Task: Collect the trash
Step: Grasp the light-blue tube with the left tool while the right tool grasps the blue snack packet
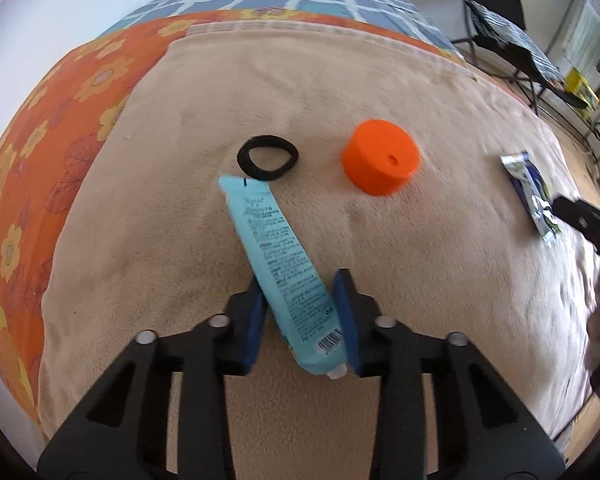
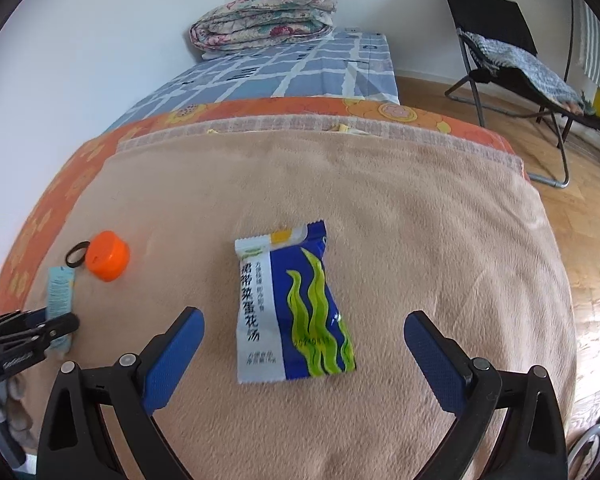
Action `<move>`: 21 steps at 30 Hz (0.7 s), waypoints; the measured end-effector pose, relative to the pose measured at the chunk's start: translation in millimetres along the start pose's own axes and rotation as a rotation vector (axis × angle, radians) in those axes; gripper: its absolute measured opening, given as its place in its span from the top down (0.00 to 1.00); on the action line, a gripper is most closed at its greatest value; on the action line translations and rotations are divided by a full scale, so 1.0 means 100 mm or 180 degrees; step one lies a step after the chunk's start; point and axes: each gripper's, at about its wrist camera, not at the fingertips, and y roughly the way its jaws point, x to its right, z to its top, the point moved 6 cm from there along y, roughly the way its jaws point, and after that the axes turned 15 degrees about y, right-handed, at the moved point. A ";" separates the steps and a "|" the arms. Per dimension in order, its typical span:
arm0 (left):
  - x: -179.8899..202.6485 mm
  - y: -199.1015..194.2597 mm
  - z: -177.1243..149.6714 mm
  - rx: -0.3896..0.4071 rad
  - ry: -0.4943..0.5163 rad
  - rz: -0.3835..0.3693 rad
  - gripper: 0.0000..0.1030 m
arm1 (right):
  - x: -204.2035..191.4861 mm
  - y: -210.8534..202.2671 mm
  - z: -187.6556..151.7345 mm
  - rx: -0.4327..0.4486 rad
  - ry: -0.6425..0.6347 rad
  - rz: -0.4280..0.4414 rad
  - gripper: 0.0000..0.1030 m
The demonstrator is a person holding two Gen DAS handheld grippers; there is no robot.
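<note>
Beige blanket (image 2: pixel 380 208) as reference. Right gripper (image 2: pixel 304 332) spread wide, empty, above the blue soup packet (image 2: pixel 296 308) lying mid-blanket. Left gripper (image 1: pixel 302 292) pinches the blue tube (image 1: pixel 278 264) at the blanket's left side, beside the orange cap (image 1: pixel 380 162) and black hair tie (image 1: pixel 267 157).

Each gripper, left gripper (image 1: pixel 300 292) and right gripper (image 2: pixel 304 334), has black plastic arms with triangular cut-outs, round silver pivot screws, and two fingers (image 2: pixel 172 360) faced with textured blue rubber pads.
</note>
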 end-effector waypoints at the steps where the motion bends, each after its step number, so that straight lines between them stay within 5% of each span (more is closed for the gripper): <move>1: 0.00 -0.01 -0.02 -0.0008 0.0005 -0.0039 0.80 | 0.00 0.02 0.02 0.0012 0.0001 -0.0018 0.02; 8: 0.08 -0.07 -0.07 -0.0071 0.0078 -0.0286 0.88 | -0.01 0.19 0.10 -0.0028 0.0057 -0.0069 0.03; 11: 0.01 -0.04 -0.06 -0.0098 -0.0050 -0.0213 0.70 | -0.07 0.27 0.08 -0.0088 -0.0043 -0.0141 0.06; 17: -0.06 0.00 -0.02 -0.0085 -0.0105 -0.0212 0.69 | -0.10 0.35 0.01 -0.0194 -0.0099 -0.0199 0.25; 21: -0.08 0.00 -0.05 -0.0058 -0.0043 -0.0206 0.92 | -0.13 0.30 -0.02 -0.0238 -0.0146 -0.0138 0.39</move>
